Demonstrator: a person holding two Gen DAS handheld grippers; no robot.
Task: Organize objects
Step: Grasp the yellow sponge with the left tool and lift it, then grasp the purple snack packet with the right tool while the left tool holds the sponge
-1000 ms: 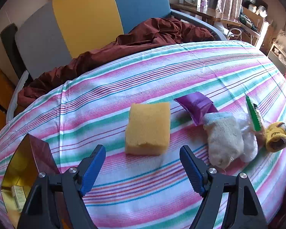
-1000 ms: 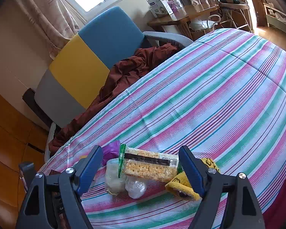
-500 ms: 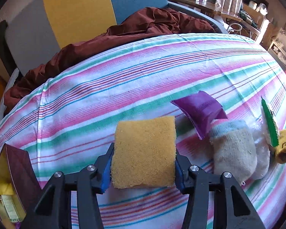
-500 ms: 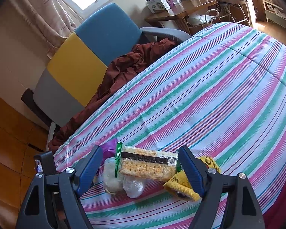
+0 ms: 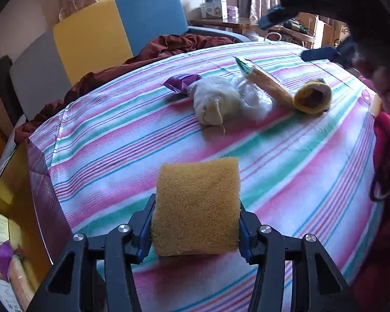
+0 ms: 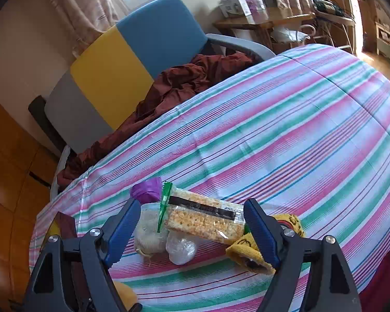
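Your left gripper [image 5: 195, 223] has just been closing and now has its jaws clamped on the yellow sponge [image 5: 196, 208], which fills the lower middle of the left wrist view, its flanks bulging a little around the blue pads. It looks light and very soft, so the pads sink in rather than bite; grip across its middle, as you do now, and expect it to squash rather than slip. The gold box [image 5: 5, 208] sits open at the lower left edge of that view with a few small items already inside, and it looks like the place the sponge belongs. Your right gripper [image 6: 192, 223] hovers with its jaws wide apart above the pile at the lower middle of the right wrist view, touching nothing: a cracker packet [image 6: 208, 218] lying across a cream sock [image 6: 149, 231], a clear plastic bag [image 6: 180, 247], a purple wrapper [image 6: 147, 189] and a yellow sock [image 6: 249, 249], all on the striped cloth [image 6: 286, 130]. The crackers will likely snap under pressure, and the film looks slick, so take the packet by its long edges with a gentle squeeze. The socks are limp and will droop wherever you pinch them.
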